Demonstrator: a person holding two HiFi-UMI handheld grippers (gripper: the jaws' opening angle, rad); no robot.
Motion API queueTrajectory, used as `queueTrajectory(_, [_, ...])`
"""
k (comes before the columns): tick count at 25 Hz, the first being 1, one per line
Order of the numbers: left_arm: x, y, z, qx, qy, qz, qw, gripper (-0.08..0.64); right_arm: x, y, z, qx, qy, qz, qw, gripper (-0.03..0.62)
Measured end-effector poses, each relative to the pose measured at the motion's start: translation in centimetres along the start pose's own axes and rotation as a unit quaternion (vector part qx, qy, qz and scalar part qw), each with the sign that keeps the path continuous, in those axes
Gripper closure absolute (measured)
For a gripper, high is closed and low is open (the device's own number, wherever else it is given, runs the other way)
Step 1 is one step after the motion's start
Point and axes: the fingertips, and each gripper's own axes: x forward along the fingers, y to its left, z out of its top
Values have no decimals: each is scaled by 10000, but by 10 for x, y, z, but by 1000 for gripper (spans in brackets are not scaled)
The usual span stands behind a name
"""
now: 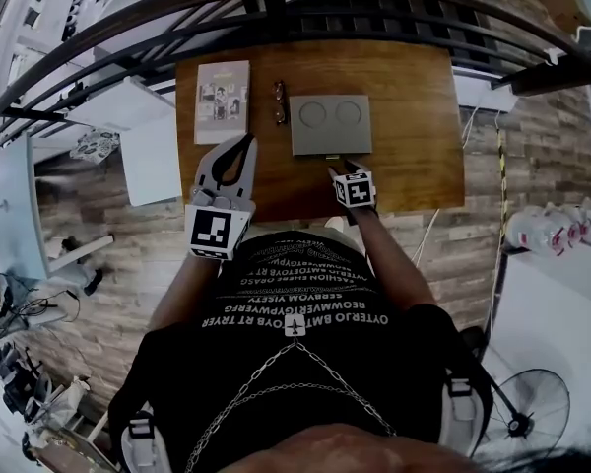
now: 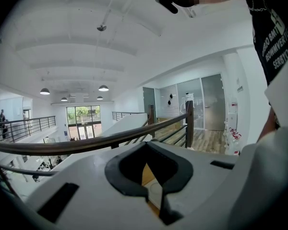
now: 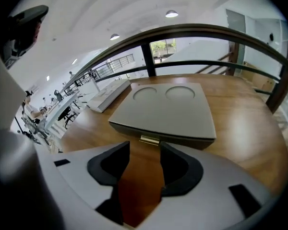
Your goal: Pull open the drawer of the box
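A flat grey box [image 1: 330, 124] with two round recesses in its lid lies on the wooden table [image 1: 414, 116]. Its drawer front faces me and carries a small gold tab [image 3: 149, 140]; the drawer looks pushed in. My right gripper [image 3: 145, 147] stands open just in front of that tab, with its fingertips on either side and not touching it. In the head view the right gripper [image 1: 343, 169] sits at the box's near edge. My left gripper [image 1: 244, 144] is raised at the table's front left, pointing up and away. Its jaws [image 2: 146, 146] are shut with nothing held.
A book [image 1: 222, 101] lies at the table's far left, and a pair of glasses [image 1: 280, 101] lies between it and the box. A dark railing [image 1: 305, 13] runs behind the table. White furniture [image 1: 148, 146] stands to the left of the table.
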Motion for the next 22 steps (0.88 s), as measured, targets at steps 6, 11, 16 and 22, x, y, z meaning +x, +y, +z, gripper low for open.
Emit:
queueTrajectory(6, [2,0,-10,-19,106,-46,9999,554,18,-7,-4,665,62,-7,9978,391])
queueTrajectory(11, [4,2,-17,-21,117,-119,9999,555,33,-6,-3,620,131,-150,9979,374])
queueTrajectory(16, [6,0,-20,-14,145,-238,9996,554,38,-7,-2,701,189,-284,9970,365])
queueTrajectory(22, [11,4,-22,9,151,-374,9992,555,42,-17,-1,841,275,-623,9941,377])
